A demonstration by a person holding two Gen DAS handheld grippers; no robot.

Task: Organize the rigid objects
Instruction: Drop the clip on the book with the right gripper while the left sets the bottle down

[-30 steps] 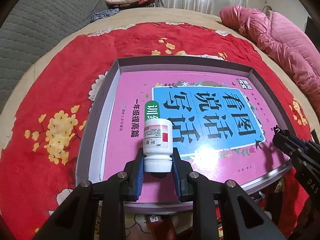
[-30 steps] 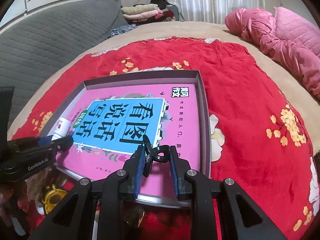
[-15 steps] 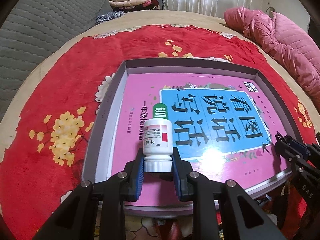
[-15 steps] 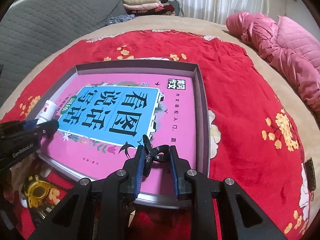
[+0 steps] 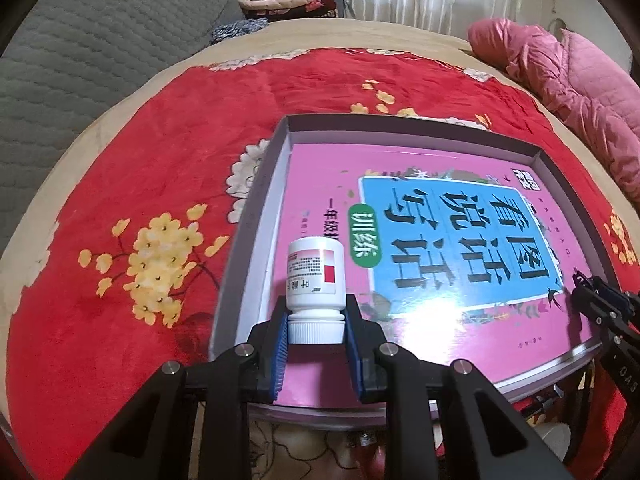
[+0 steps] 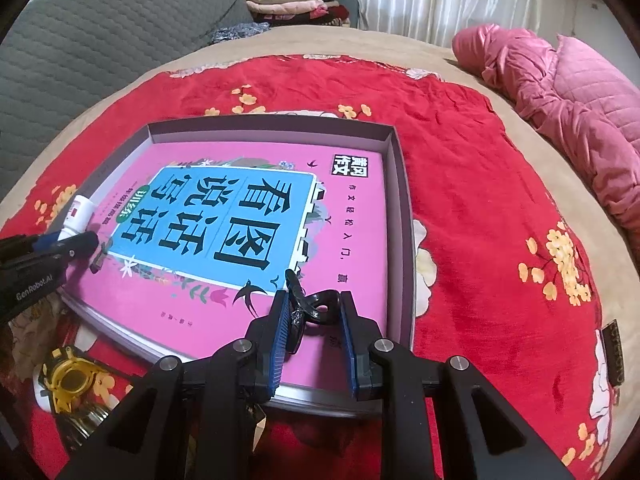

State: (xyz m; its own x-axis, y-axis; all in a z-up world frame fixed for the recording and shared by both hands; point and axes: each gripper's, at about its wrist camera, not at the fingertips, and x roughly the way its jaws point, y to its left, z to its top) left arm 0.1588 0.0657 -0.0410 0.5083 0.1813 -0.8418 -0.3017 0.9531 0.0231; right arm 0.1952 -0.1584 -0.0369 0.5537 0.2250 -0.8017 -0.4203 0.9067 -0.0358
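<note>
Holding a white pill bottle by its cap, the left hand-held gripper hangs over the pink book in the grey tray. The right hand-held gripper pinches a black clip tight. A red flowery blanket lies under the tray, and a yellow thing sits nearby.

We count one white pill bottle, one black clip, one pink book and one grey box tray. We see two grippers: left and right. One yellow-topped object sits beside the tray.
</note>
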